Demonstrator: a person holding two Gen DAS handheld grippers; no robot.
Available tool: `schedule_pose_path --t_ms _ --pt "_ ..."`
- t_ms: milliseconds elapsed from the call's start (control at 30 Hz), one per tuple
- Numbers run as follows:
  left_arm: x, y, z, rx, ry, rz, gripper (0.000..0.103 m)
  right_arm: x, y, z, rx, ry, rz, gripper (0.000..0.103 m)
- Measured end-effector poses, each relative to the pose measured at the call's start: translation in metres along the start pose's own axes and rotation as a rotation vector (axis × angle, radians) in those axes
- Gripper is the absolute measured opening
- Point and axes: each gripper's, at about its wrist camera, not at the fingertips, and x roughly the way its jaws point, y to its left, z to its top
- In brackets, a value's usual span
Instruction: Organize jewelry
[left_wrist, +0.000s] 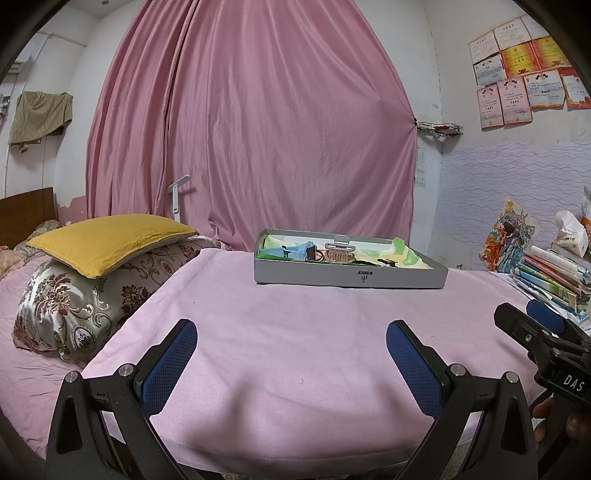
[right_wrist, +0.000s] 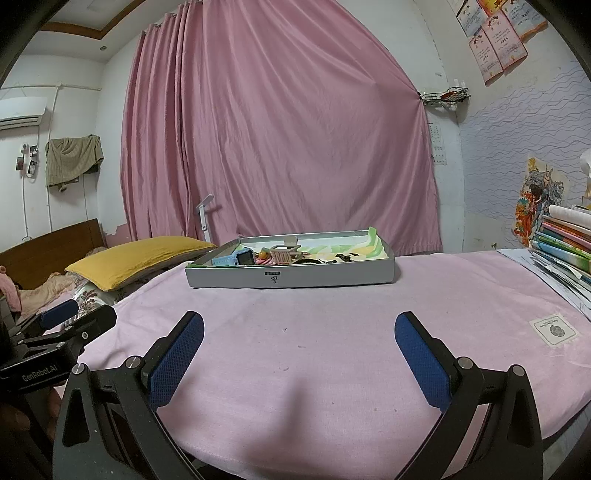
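Well apart: tray, near table edge.

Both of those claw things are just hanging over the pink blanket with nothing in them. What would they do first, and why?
Probably move one gripper forward toward the grey box. Both the left gripper and the right gripper have their jaws wide apart and hold nothing, and the blue watch and other small pieces all lie inside that box, farther along the pink blanket, well short of either gripper.

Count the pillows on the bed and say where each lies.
2. A yellow pillow lies on top of a floral pillow, left of the pink-covered table. Others may be hidden behind them.
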Motion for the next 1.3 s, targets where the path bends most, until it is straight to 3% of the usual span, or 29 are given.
schedule_pose_path --t_ms 1300 --pt "-0.0006 0.0023 -0.0006 -0.005 0.008 -0.013 0.103 -0.0018 0.0007 0.0003 0.002 -0.002 -0.002 0.102"
